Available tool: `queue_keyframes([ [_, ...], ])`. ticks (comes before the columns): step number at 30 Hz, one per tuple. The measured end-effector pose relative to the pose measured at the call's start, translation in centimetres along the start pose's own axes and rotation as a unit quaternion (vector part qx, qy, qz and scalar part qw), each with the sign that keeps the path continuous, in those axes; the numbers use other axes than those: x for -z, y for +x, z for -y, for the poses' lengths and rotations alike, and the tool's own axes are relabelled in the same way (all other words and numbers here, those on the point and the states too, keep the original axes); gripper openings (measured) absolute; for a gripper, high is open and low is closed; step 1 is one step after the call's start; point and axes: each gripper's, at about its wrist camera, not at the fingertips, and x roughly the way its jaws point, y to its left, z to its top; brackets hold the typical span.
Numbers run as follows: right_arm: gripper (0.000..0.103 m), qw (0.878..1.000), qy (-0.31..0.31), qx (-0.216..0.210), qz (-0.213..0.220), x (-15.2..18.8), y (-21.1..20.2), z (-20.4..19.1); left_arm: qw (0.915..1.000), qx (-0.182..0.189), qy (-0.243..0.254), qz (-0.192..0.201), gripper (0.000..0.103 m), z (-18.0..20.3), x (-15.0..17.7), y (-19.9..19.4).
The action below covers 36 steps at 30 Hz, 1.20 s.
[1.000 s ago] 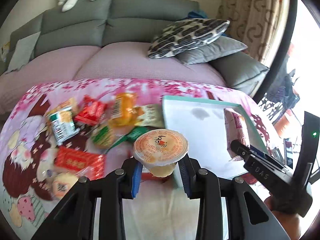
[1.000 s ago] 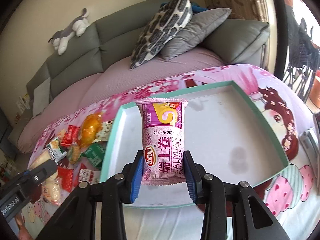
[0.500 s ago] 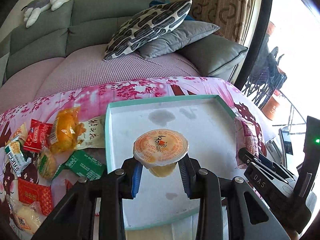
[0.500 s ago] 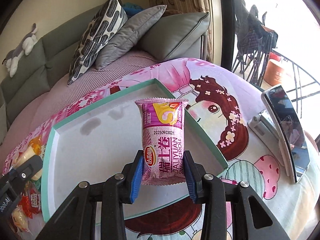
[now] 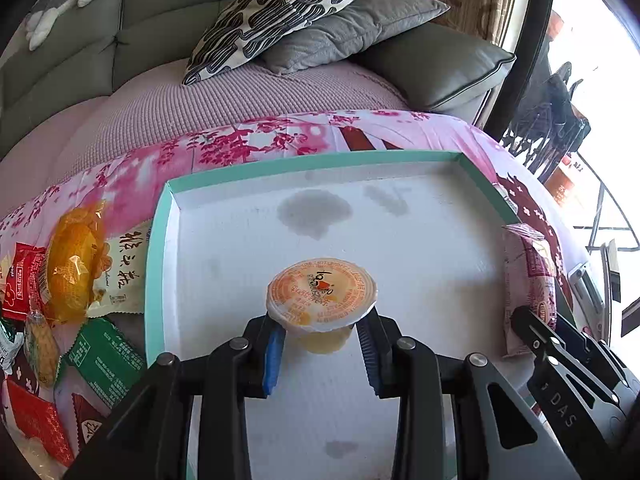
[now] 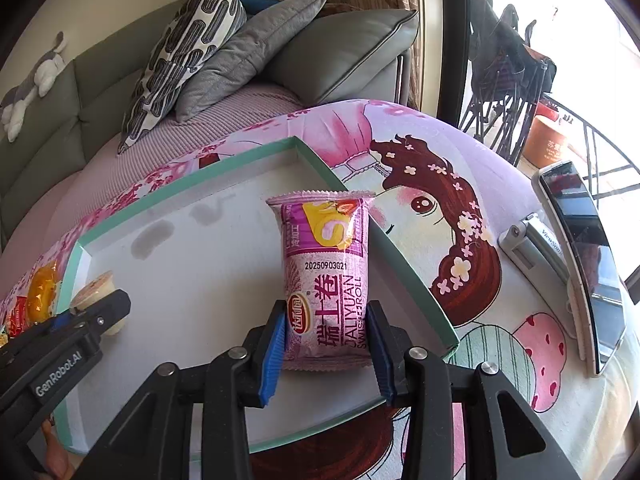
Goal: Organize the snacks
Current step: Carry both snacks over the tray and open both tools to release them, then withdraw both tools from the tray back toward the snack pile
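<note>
Both hands have been travelling away from the loose snack pile [image 5: 76, 300] at the left edge of the worktop and are now hanging over the teal-rimmed tray [image 5: 156, 280], each carrying one item. A second ago the left wrist view was looking mostly at the pile; now the tray's white floor is filling it, so the carry phase appears to be ending and the set-down is what is coming next.

The left gripper [image 5: 320, 344] is pinching a sealed jelly cup [image 5: 322, 300] just under its foil-lidded rim, one blue pad pressing on each side of the cup's body. The cup is sitting upright and is hovering over the middle of the tray, toward its near edge; whether its base is touching the floor I cannot tell.

The right gripper [image 6: 326, 344] is clamping the lower end of a pink Swiss-roll packet [image 6: 326, 276], the packet standing up out of the jaws. It is hanging beside the tray's right rim, near the near right corner, with its top leaning across that rim.

The tray itself is holding nothing else yet, only a few dull stains. A phone [image 6: 580, 256] is propped on a stand well apart, at the worktop's right edge.
</note>
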Motion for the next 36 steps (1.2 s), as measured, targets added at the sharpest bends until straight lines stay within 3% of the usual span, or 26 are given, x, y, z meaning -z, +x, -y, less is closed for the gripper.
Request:
queue_keyframes([
  [7,0.054,1.0,-0.015,0.016,-0.002,0.1,0.4,-0.5,0.9999,0.008,-0.003,-0.012,0.038,0.3,0.0,0.6],
  [8,0.062,1.0,-0.019,0.019,-0.002,0.1,0.5,-0.6,0.9998,0.009,-0.003,-0.014,0.041,0.4,0.0,0.5],
  [10,0.066,1.0,-0.02,0.014,-0.002,0.2,0.5,-0.6,0.9999,0.008,-0.005,-0.014,0.059,0.5,0.1,0.3],
  [13,0.073,1.0,-0.019,0.008,0.001,0.1,0.3,-0.7,0.9999,0.008,-0.007,-0.007,0.071,0.6,0.0,-0.2],
  [18,0.086,1.0,-0.023,0.004,0.009,0.0,0.0,-1.0,0.9997,0.008,-0.02,0.009,0.084,0.2,-0.1,-1.9],
  [24,0.103,0.999,-0.026,-0.002,0.025,-0.2,-0.7,-1.4,0.9982,-0.023,-0.034,0.043,0.1,-1.0,0.0,-4.3],
  [31,0.103,0.998,-0.036,-0.012,0.047,-0.3,-1.8,-2.7,0.9908,-0.081,-0.082,0.071,0.102,-4.7,1.2,-6.7],
  [36,0.103,0.994,-0.053,-0.063,0.074,-0.4,-3.5,-5.3,0.9834,-0.124,-0.108,0.077,0.102,-7.5,2.7,-8.5],
])
